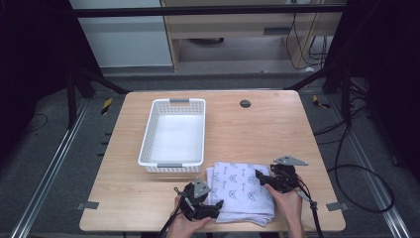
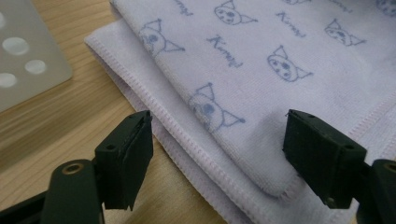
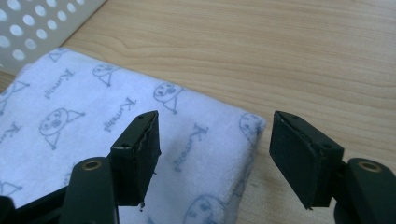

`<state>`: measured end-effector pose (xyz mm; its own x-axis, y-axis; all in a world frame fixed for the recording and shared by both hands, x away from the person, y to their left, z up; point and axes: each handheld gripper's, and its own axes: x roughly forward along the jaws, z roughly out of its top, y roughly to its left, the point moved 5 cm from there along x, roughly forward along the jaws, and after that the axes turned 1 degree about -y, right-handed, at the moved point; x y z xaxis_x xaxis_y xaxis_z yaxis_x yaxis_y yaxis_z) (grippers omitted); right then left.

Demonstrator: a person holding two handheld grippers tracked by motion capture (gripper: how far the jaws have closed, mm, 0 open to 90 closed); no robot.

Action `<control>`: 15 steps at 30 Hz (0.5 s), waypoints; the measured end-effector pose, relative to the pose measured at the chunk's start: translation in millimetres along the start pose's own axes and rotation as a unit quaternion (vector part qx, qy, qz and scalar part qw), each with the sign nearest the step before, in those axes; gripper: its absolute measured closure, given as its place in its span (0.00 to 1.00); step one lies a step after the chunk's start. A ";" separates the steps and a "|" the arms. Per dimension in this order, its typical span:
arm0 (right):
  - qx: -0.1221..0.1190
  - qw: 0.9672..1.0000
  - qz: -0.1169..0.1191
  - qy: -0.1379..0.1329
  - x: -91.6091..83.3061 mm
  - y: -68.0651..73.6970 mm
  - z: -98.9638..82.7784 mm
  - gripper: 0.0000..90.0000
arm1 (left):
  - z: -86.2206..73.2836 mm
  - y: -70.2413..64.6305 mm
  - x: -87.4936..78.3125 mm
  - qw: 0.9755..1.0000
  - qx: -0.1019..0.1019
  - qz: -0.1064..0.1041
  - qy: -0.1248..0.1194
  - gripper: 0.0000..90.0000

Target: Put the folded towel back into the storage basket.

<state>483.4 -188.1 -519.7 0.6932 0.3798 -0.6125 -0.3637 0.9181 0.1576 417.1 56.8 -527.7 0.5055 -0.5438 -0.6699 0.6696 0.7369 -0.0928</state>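
Hands (image 1: 285, 201) come in over the near edge of the surface (image 1: 257, 124), cut off at the wrists by the bottom of the high view, each holding a claw. Between them, near the front edge and right of centre, lies the towel (image 1: 242, 191), folded in several layers, pale lilac with small blue cat faces.

At the towel's near-left corner, the left claw (image 1: 217, 205) is released: in the left gripper view (image 2: 217, 142) its jaws stand wide, one over bare wood beside the stitched hem, the other over the cloth at the corner of the top fold, neither pressing on it. Whether the jaw tips touch the cloth is hard to tell.

At the towel's right edge, the right claw (image 1: 261, 177) is also released, its jaws apart. In the right gripper view (image 3: 215, 149) they straddle a rounded folded corner, one above the cloth, the other above the wood, nothing pinched.

Script repeats between the cat faces on the towel (image 2: 280, 60); it seems to read "Kimmy" or something close, too loose and small to be sure. How many layers the fold has is unclear, since the lower ones show only as edges.

Farther back and left stands the basket (image 1: 148, 139), white and perforated, just beyond the towel's far-left corner. Its wall shows blurred and cropped in both gripper views. Near the far edge sits a small dark round cap (image 1: 245, 103).
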 end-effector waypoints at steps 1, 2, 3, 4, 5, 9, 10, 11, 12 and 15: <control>0.000 1.000 0.000 0.000 0.0 0.0 0.0 0.37 | 0.0 0.0 0.0 1.000 0.000 0.000 0.000 0.26; 0.000 1.000 -0.002 0.003 1.0 -0.7 -1.6 0.37 | -0.4 -0.1 0.5 1.000 -0.002 -0.001 0.001 0.26; 0.004 1.000 -0.004 0.010 3.0 -0.8 -4.4 0.38 | -0.9 0.1 1.4 1.000 -0.002 -0.001 0.003 0.26; 0.002 1.000 -0.004 0.012 3.6 -1.3 -5.2 0.38 | -1.0 0.1 1.8 1.000 -0.004 -0.001 0.004 0.26; 0.007 1.000 -0.002 0.012 4.3 -1.0 -6.1 0.38 | -1.3 0.4 2.1 1.000 -0.006 -0.002 0.005 0.26; 0.006 1.000 -0.003 0.017 6.1 -2.3 -8.0 0.38 | -1.8 1.7 3.9 1.000 -0.009 -0.003 0.008 0.25; 0.007 1.000 -0.002 0.019 6.6 -2.2 -8.2 0.38 | -2.0 1.8 4.6 1.000 -0.013 -0.005 0.011 0.25; 0.007 1.000 -0.003 0.021 7.2 -2.4 -8.6 0.39 | -2.0 1.8 4.6 1.000 -0.013 -0.005 0.011 0.25; 0.010 1.000 -0.002 0.024 7.8 -2.2 -9.1 0.39 | -2.1 2.0 5.3 1.000 -0.018 -0.006 0.012 0.25; 0.012 1.000 -0.002 0.027 8.9 -2.3 -10.0 0.40 | -2.2 2.5 6.1 1.000 -0.020 -0.007 0.019 0.25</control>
<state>484.2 -187.9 -533.2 0.6600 0.3707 -0.6535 -0.3461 0.9220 0.1735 420.7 56.2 -533.7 0.4747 -0.5398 -0.6951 0.6543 0.7447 -0.1314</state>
